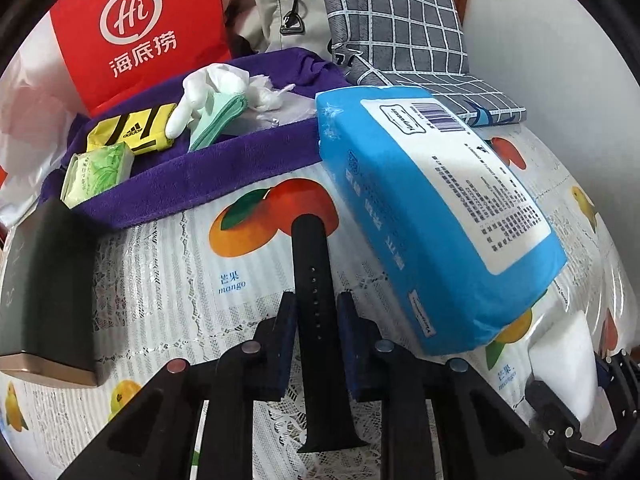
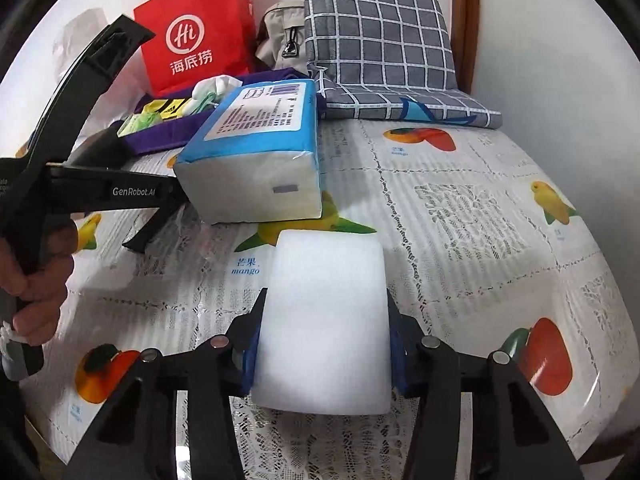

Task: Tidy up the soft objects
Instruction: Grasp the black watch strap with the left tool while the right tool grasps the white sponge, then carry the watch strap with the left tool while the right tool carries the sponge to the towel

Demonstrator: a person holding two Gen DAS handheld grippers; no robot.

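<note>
My left gripper has a black watch strap lying between its fingers; the jaws stand a little apart from its sides, just above the tablecloth. My right gripper is shut on a white foam sponge block, also seen at the lower right of the left wrist view. A blue tissue pack lies ahead, leaning on the purple towel. On the towel lie a yellow adidas pouch, a green tissue packet, a mint cloth and white crumpled plastic.
A dark box stands at the left. A red paper bag, a beige bag and a grey checked cushion line the back wall. The fruit-print tablecloth covers the table.
</note>
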